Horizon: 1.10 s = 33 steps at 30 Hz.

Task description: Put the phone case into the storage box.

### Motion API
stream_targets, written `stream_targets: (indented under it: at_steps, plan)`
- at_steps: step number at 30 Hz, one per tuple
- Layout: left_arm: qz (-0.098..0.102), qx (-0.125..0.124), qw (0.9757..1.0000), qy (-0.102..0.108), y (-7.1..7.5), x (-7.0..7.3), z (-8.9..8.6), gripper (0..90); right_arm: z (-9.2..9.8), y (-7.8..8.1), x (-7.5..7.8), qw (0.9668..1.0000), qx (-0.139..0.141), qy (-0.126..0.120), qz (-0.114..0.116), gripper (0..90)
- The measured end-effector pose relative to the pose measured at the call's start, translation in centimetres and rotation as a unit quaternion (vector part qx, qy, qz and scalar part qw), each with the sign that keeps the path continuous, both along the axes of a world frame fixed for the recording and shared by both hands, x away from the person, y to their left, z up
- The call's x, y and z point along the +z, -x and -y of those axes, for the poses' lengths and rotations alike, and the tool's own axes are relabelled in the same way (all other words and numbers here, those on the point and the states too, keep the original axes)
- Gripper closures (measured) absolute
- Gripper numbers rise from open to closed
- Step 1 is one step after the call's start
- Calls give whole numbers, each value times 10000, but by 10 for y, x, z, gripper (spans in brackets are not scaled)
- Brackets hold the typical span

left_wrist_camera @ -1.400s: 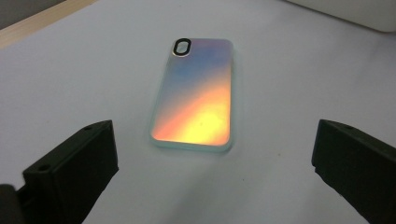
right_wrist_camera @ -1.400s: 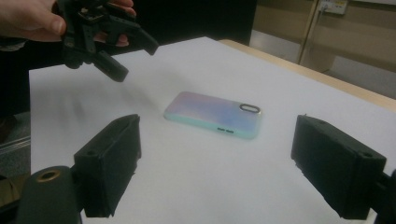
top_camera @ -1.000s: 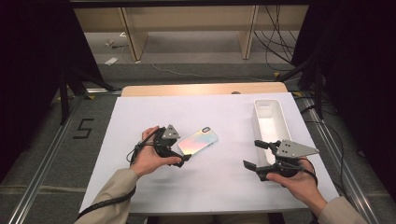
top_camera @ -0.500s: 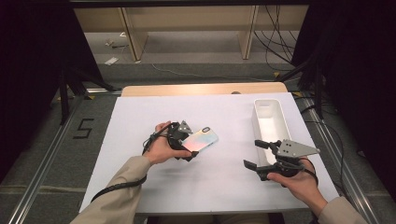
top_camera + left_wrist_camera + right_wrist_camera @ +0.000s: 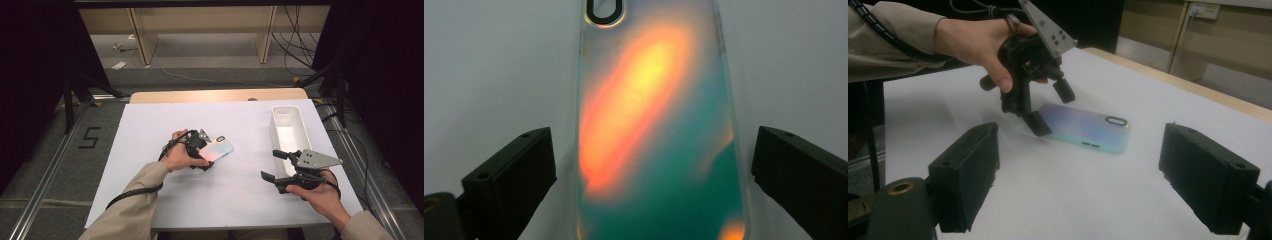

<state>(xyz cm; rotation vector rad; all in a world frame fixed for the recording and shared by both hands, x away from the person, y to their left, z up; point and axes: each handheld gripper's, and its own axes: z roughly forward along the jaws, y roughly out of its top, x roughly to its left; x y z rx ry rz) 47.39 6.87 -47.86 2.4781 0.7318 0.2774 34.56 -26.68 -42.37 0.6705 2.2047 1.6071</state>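
iridescent phone case lies flat, back up, mid-table on the white sheet.

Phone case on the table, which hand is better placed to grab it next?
Left. The left gripper is open with its jaws straddling the phone case, not yet pressing. The right gripper sits apart from it, near the white bin.

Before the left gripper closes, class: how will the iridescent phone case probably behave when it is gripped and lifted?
The phone case looks thin and lies flat, so it is probably light and unlikely to roll or tip. Its glossy surface may be slippery between the jaws. The left gripper straddles one end with open jaws, so lifted from there the far end could sag or swing.
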Motion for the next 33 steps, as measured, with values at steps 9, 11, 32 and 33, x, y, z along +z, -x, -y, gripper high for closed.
stream_targets:
  at_steps: [9, 11, 32, 33]
  plan:
    - [-103, 44, 9999, -68, -6, -3, 0, 38, 0, 0, 0, 10000, 17, 6, 6, 180]
    - [-111, 12, 9999, -108, -7, -3, 0, 32, 0, 0, 0, 10000, 20, 6, 6, 181]
    - [-526, -155, 9979, -336, -19, -2, 7, 24, -1, 0, 0, 10000, 82, 10, -38, 195]
    - [-536, -169, 9978, -355, -20, -1, 7, 24, -1, 0, 0, 10000, 82, 10, -38, 195]
